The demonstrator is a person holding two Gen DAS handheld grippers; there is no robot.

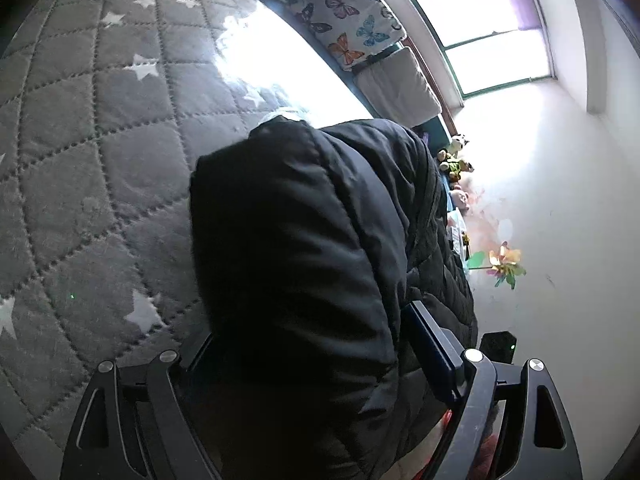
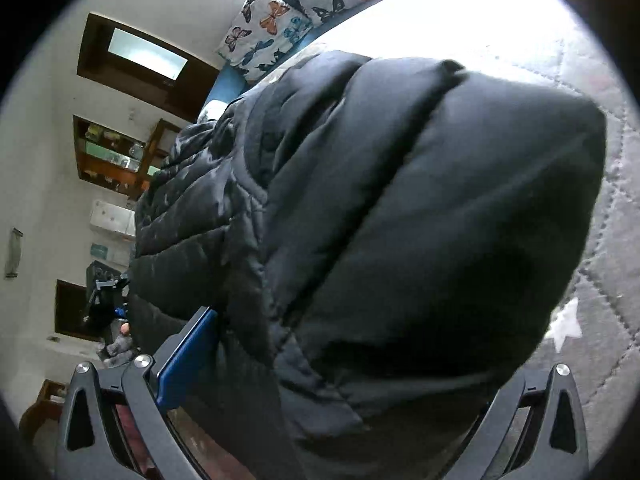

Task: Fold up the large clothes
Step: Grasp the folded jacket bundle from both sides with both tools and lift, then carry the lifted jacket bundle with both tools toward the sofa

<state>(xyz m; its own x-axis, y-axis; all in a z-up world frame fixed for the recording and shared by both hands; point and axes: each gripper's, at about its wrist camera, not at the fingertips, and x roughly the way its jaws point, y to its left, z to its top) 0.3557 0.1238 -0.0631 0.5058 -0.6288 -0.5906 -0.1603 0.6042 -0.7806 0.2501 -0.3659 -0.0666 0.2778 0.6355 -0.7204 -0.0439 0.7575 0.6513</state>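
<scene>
Both grippers are closed on thick folds of the black padded quilted jacket (image 1: 304,264): the left gripper (image 1: 312,364) has fabric bulging out between its fingers, and the right gripper (image 2: 344,364) is filled the same way, one blue pad (image 2: 188,356) pressed against the cloth. The jacket is lifted in front of both cameras, over the grey quilted bedspread with white stars (image 1: 100,168).

I judge the jacket soft and puffy, rather light for its volume, with a smooth shell that may slide in a shallow pinch (a seam or a doubled edge should hold better than one loose layer). It will not keep a crease by itself, so each fold probably needs pressing down.

Its lower edges are hidden by its own bulk. The bedspread shows free flat room to the left in the left wrist view. At the far end lie the butterfly-print pillows (image 1: 340,20), and small plush toys (image 1: 454,158) sit near the white wall (image 1: 560,220), so that side gives less room.
</scene>
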